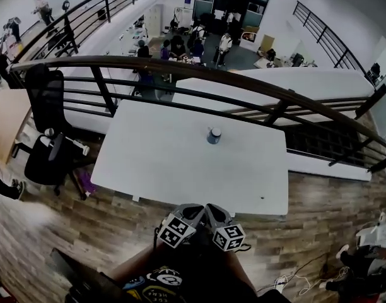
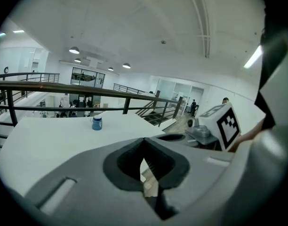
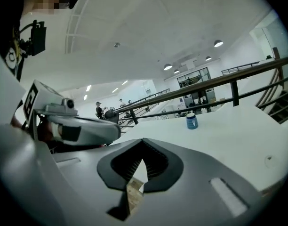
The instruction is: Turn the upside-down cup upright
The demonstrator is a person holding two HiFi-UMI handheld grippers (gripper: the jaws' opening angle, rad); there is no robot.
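Left gripper (image 2: 146,166) and right gripper (image 3: 139,166): jaws fully closed, nothing held. Blue cup (image 1: 214,135) stands on white table (image 1: 155,163), well ahead of both; upright or inverted cannot be determined.

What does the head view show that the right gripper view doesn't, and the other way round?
Only the head view: the grey left gripper and right gripper from above, marker cubes side by side. Only the right gripper view: that gripper's shut, empty jaws up close, and round ceiling lights. Both: the small blue cup on the white table, behind it the dark railing.
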